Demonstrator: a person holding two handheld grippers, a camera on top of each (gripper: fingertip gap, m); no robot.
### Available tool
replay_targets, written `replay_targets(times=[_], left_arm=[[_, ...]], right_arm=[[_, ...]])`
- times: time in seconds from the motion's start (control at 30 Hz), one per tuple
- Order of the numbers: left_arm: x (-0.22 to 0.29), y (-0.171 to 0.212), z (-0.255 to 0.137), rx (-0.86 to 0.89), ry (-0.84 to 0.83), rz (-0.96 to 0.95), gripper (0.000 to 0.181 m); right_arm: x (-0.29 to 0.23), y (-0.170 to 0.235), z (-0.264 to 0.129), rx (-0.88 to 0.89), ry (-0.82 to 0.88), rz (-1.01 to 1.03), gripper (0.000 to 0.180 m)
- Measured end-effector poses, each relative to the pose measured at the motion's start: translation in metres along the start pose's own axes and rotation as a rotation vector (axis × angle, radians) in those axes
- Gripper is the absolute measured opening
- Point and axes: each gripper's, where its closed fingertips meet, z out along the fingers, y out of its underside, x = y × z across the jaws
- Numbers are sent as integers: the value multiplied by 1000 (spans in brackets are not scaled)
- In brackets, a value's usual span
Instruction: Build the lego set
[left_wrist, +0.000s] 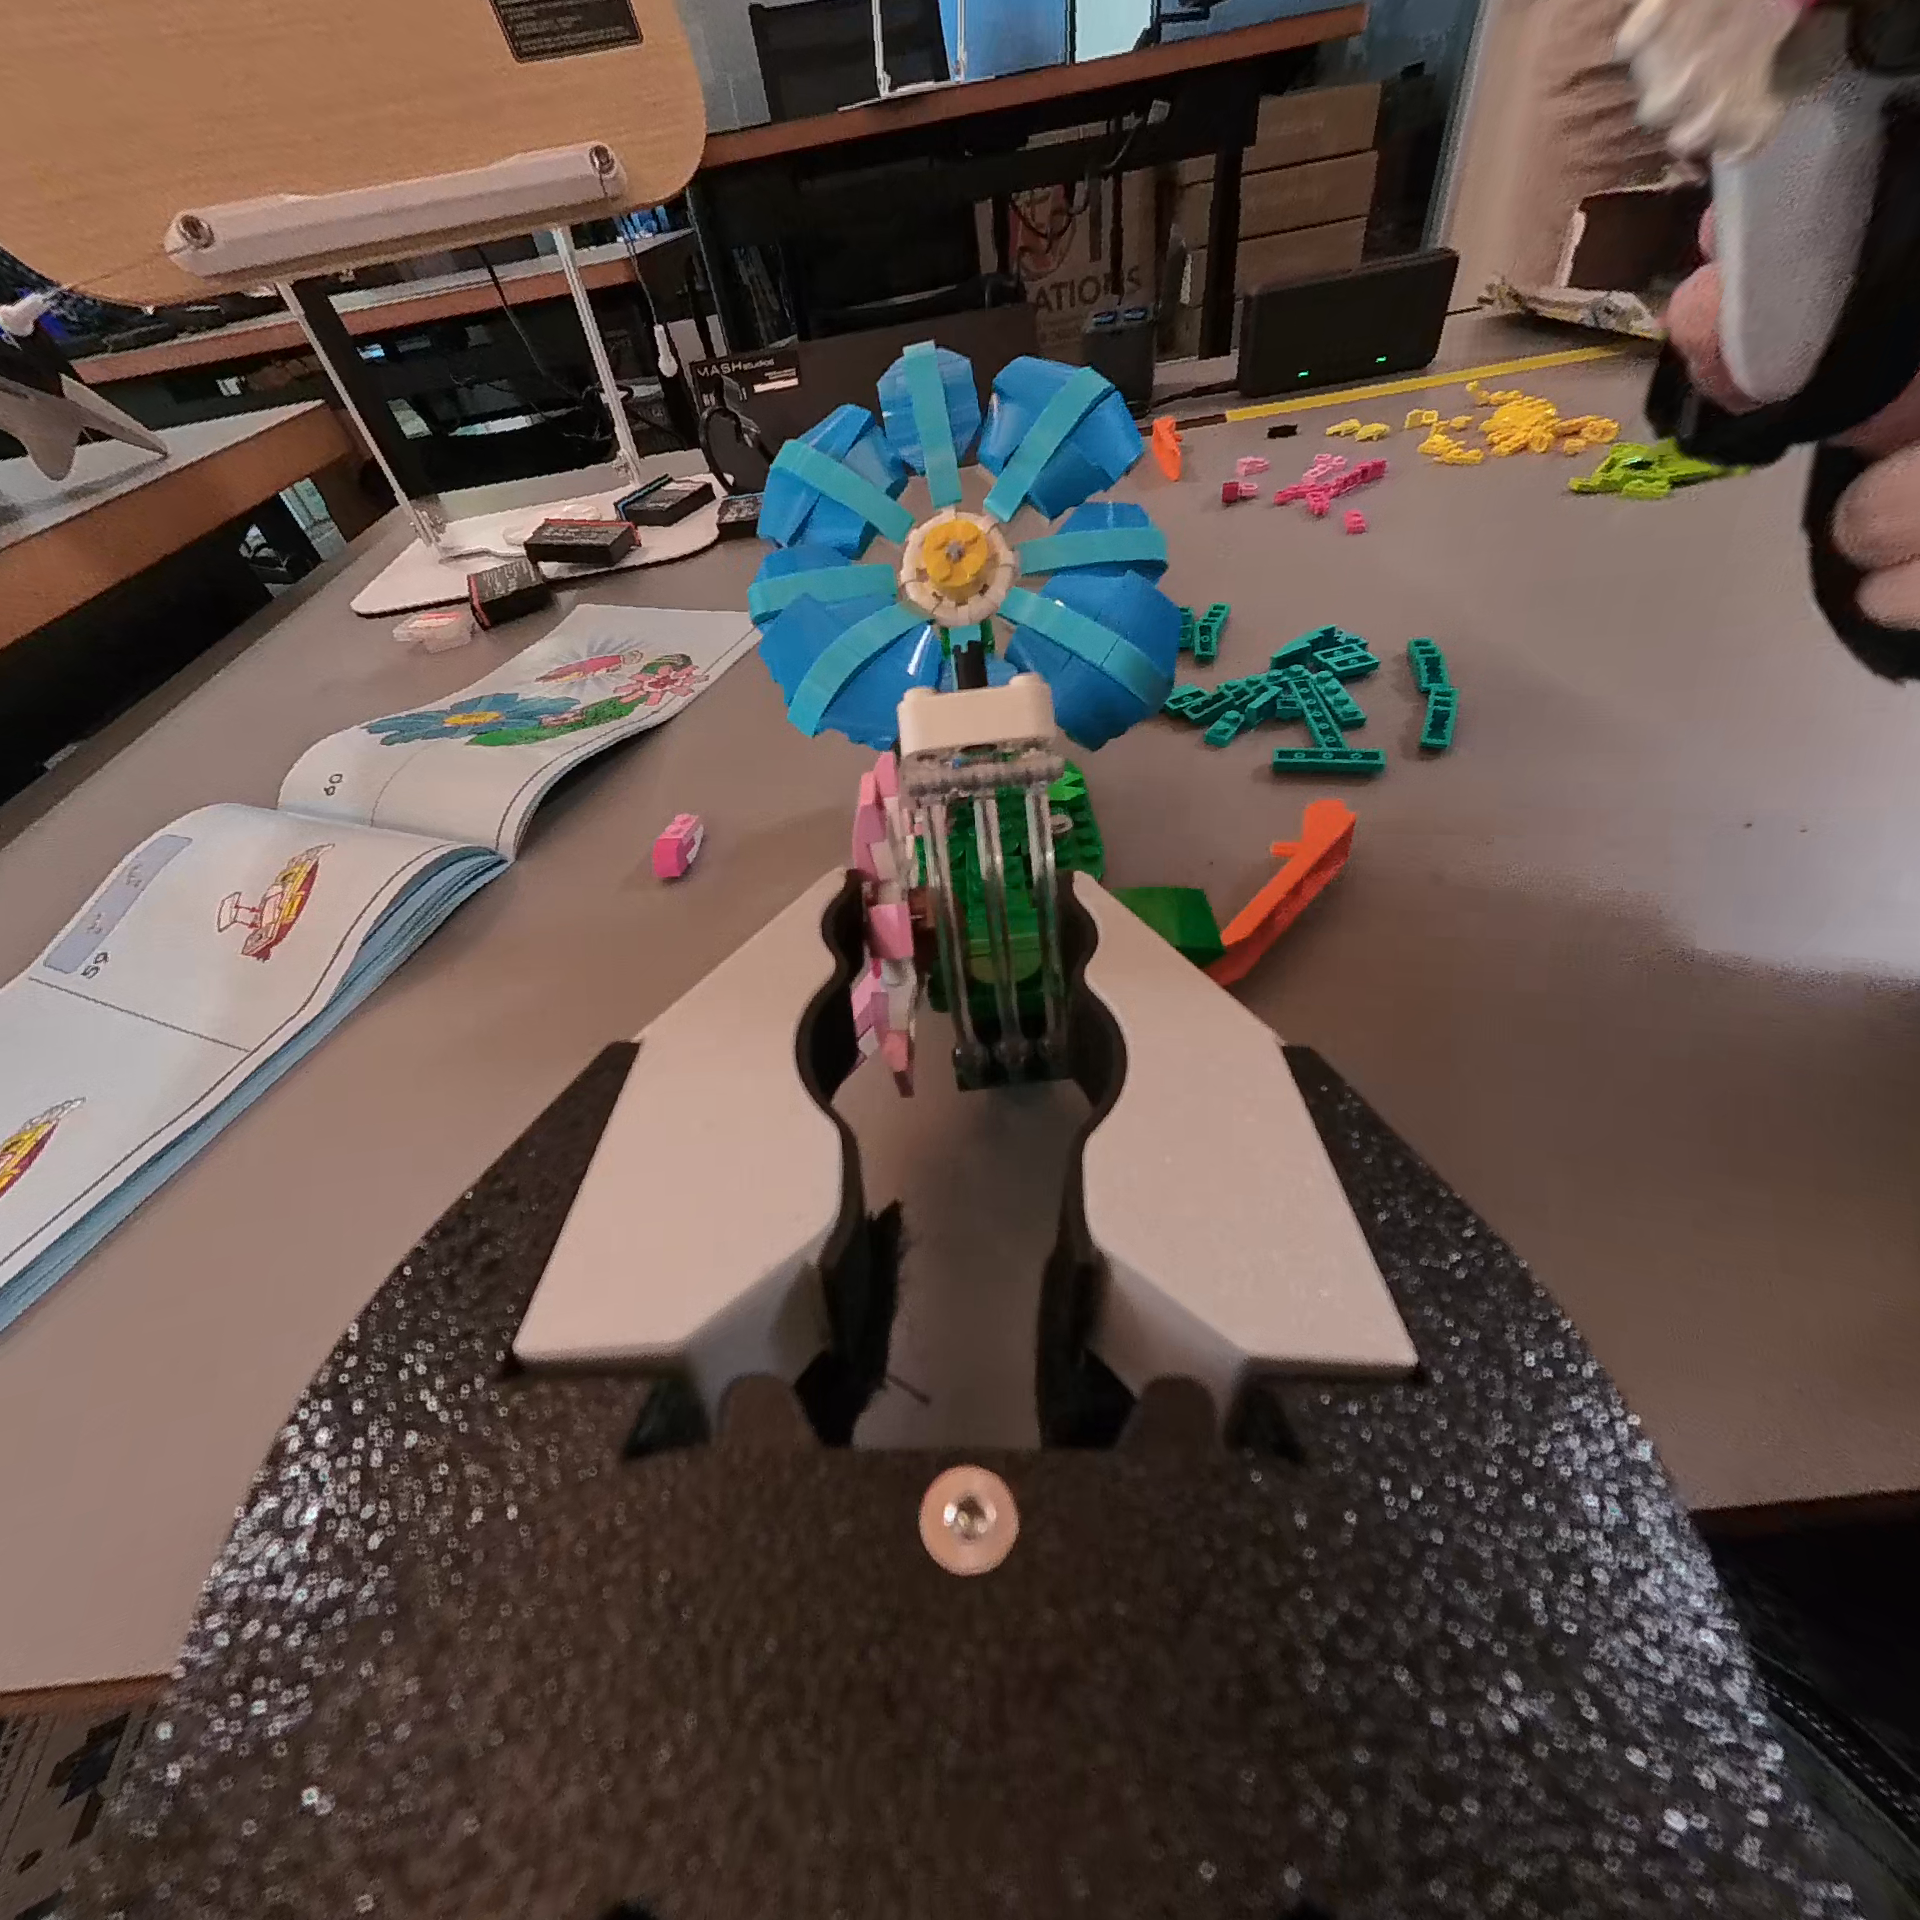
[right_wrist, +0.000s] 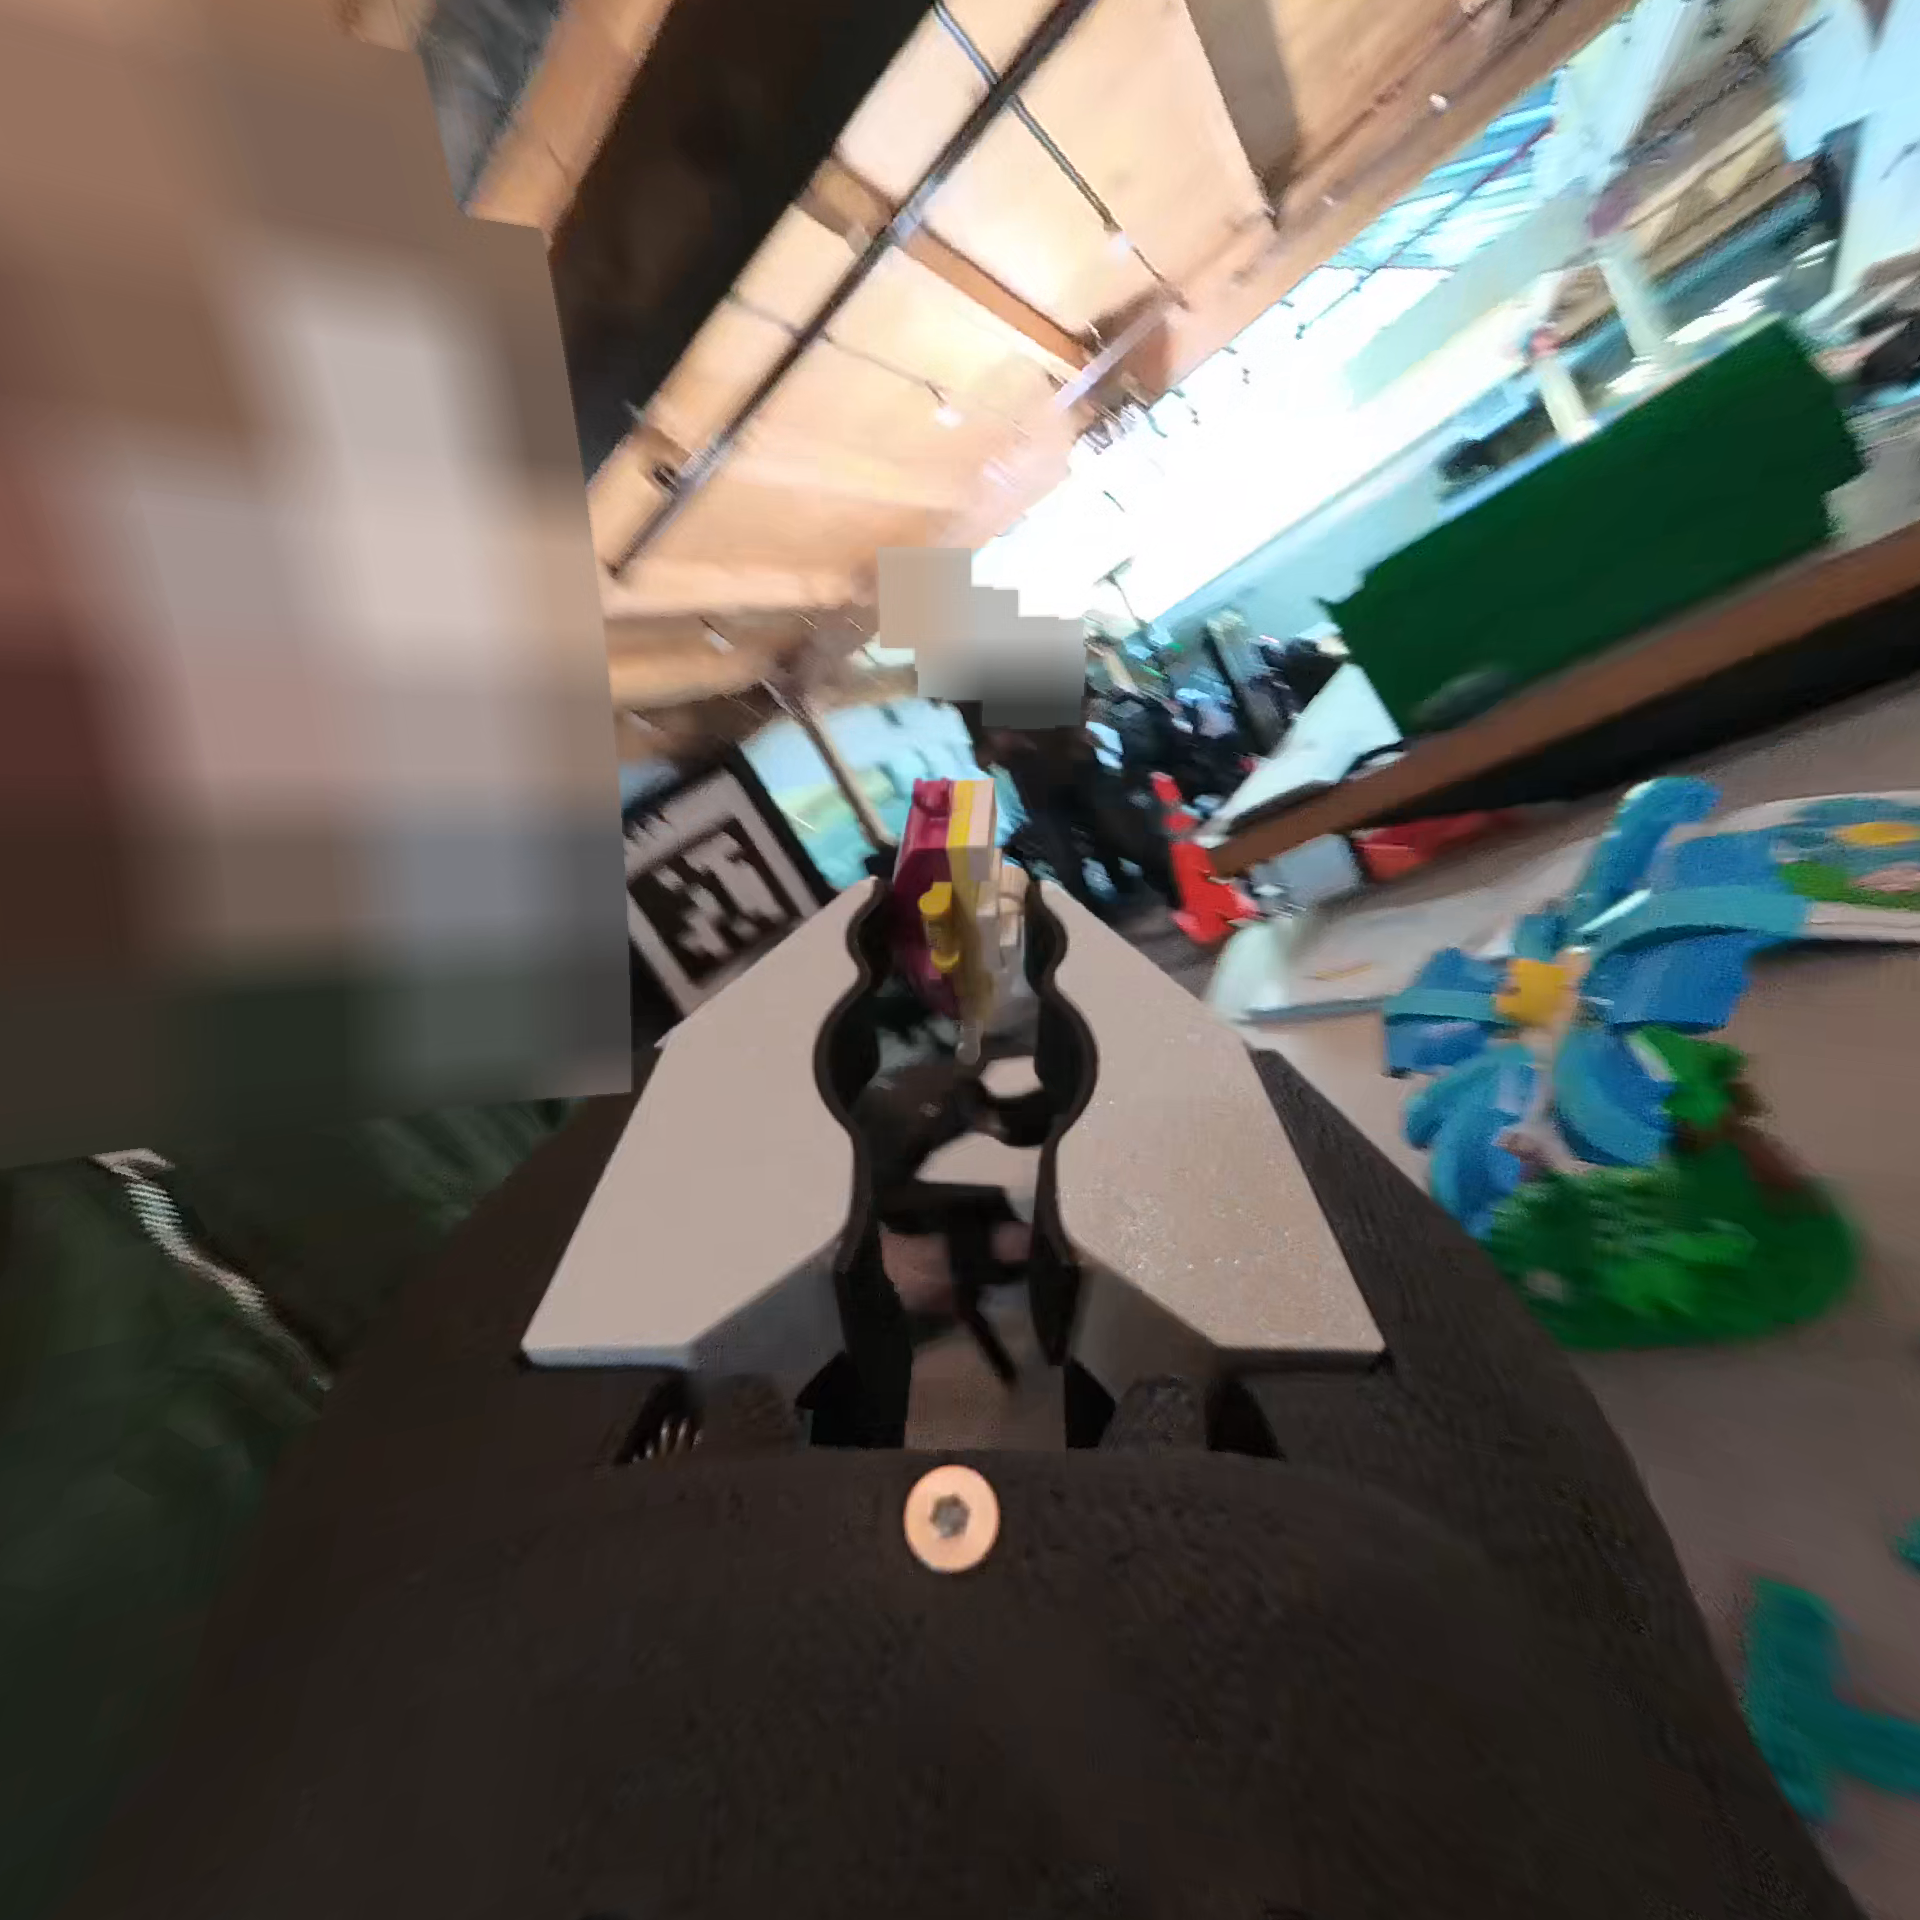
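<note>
The built model stands on the grey table (left_wrist: 1558, 1143): a big blue flower (left_wrist: 961, 551) with a yellow centre, a white brick (left_wrist: 975, 717) on clear rods, a green base (left_wrist: 997, 883) and a pink flower (left_wrist: 883, 914) at its left. My left gripper (left_wrist: 966, 914) is shut on the green base of the model. My right gripper (right_wrist: 951, 914) is raised and tilted, shut on a small magenta, yellow and white lego piece (right_wrist: 951, 883). The blue flower (right_wrist: 1558, 997) and green base (right_wrist: 1662, 1257) show blurred at its right. The right gripper and the hand holding it show blurred in the left wrist view (left_wrist: 1808, 312).
An open instruction booklet (left_wrist: 312, 862) lies at the left. A loose pink brick (left_wrist: 677, 844) and an orange separator tool (left_wrist: 1288, 894) lie near the model. Piles of teal (left_wrist: 1309, 696), pink (left_wrist: 1320, 483), yellow (left_wrist: 1507, 426) and lime (left_wrist: 1642, 468) pieces lie behind right. A wooden-topped stand (left_wrist: 343, 135) is at the back left. One gripper's finger ends stand about 15 centimetres off the other's.
</note>
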Motion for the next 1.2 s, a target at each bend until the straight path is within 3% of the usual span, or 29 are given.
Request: replay_targets(times=[0.43,0.83,1.2], left_arm=[[0,0,1,1,-5,0,34],[1,1,2,6,-1,-6,35],[2,0,2,17,-7,-20,35]], right_arm=[[14,14,-4,-90,154,-157,24],[30,9,-17,-21,252,-235,24],[46,11,-35,-27,501,-645,23]])
